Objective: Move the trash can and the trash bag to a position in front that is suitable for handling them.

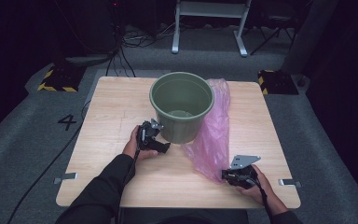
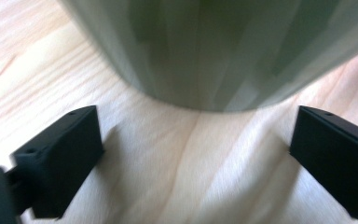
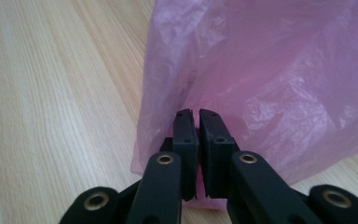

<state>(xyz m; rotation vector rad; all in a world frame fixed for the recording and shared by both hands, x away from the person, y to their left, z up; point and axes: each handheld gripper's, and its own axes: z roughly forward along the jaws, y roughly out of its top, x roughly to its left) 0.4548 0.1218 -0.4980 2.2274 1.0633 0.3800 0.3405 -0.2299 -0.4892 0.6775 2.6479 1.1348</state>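
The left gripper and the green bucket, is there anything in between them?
No. In the left gripper view, bare wooden table lies between the open left gripper and the green bucket.

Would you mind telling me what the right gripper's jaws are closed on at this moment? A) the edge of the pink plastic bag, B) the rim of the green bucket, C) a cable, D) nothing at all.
A: in the right gripper view the right gripper has its jaws pressed together on the near edge of the pink plastic bag, away from the green bucket.
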